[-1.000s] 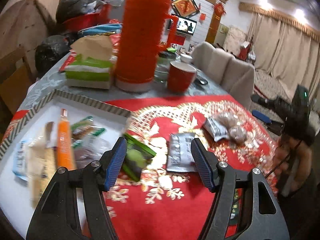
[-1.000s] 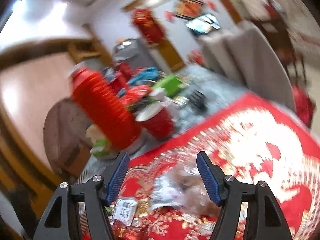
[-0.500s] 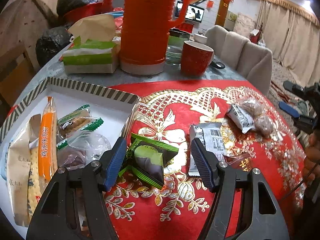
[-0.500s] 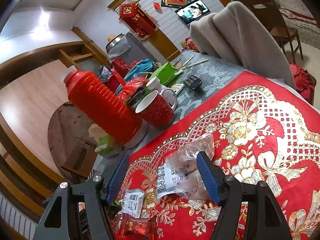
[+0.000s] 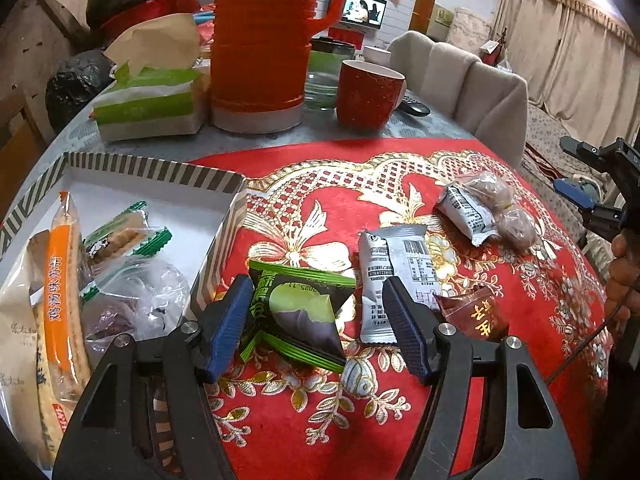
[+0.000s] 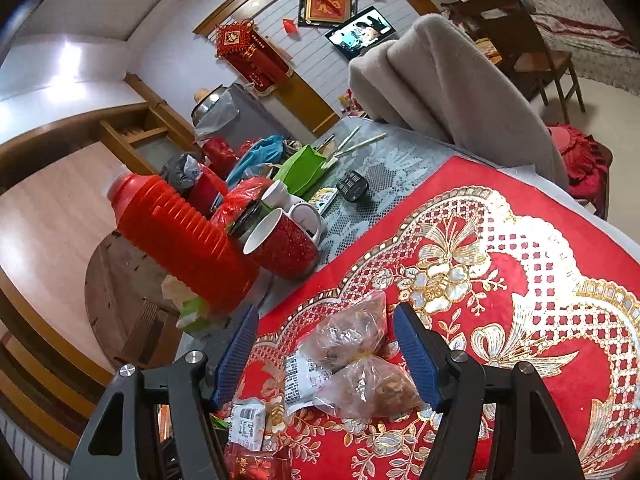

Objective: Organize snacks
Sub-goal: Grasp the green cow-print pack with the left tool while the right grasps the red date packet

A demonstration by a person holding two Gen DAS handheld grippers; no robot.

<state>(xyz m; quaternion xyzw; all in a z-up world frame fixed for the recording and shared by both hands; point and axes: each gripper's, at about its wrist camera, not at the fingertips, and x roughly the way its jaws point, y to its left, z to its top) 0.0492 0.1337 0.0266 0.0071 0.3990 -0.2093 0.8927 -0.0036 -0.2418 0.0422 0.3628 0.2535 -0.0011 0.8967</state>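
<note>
**Snack sorting: risks at the pick-up stage, and limits of view**

**Tongs state.** The left tongs [image 5: 316, 328] stand part open with nothing held. The green-and-black snack packet [image 5: 302, 314] lies on the red cloth [image 5: 460, 412] between the pads; the left pad sits close against its edge, but contact cannot be confirmed. The right tongs [image 6: 326, 354] also stand part open and empty, framing the clear bags of brown snacks [image 6: 356, 364] farther right on the bench.

**Task items.** Several snacks already lie in the striped-edged tray [image 5: 152, 172] at near left. Still loose on the cloth are the green packet, a silver packet [image 5: 394, 276] just right of it, a small red packet [image 5: 476, 314], a grey packet [image 5: 466, 212] and the clear bags.

**Risks, near to far.**
1. The green packet is puffed and slick. A closing grip on its crimped corner would probably let it slide out or spin away.
2. The right pad lies over the silver packet. Closing may drag or pinch both packets together.
3. The tray wall stands just beside the left pad. A low carry could catch it and shift the tray.
4. The red thermos [image 5: 260, 40] and red mug [image 5: 366, 94] stand far behind. A wide swing could strike them.

**Limits of view.** The fingers cover the near edge of the green packet and part of the tray. The tray's near end is cut off. Bag contents cannot be identified.
</note>
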